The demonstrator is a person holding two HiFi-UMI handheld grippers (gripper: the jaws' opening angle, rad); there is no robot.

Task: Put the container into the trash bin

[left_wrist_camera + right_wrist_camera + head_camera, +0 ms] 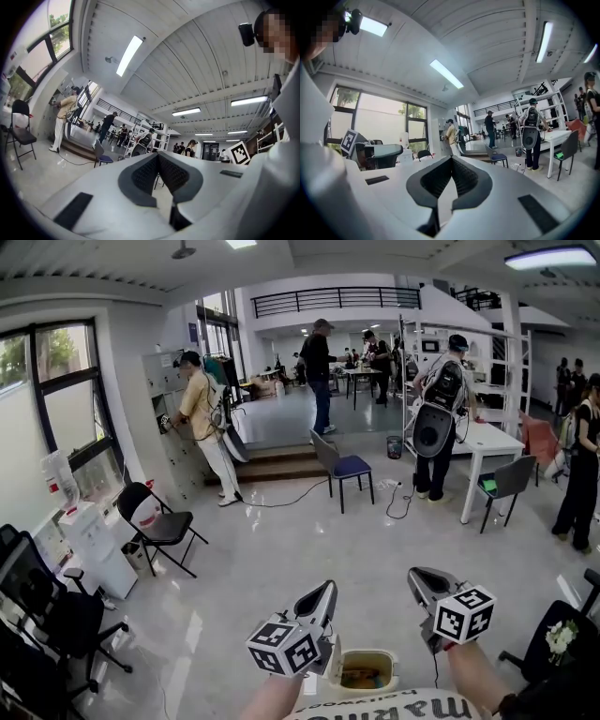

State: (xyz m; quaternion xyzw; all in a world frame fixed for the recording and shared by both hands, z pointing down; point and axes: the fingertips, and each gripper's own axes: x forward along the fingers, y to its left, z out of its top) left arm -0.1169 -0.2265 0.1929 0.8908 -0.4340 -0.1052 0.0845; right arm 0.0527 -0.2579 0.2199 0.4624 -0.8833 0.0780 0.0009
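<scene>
We held the left gripper and the right gripper pointing forward, the jaws of both clenched on nothing. The open container lay low, behind the jaws and between the grippers, nearer the left one.

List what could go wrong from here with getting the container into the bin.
1. Both left gripper and right gripper have jaws shut, empty, aimed away from the container; a hasty reach may knock it.
2. It looks open with something inside; tilting could spill.
3. A cable and chair stand ahead: possible trip hazard.
</scene>
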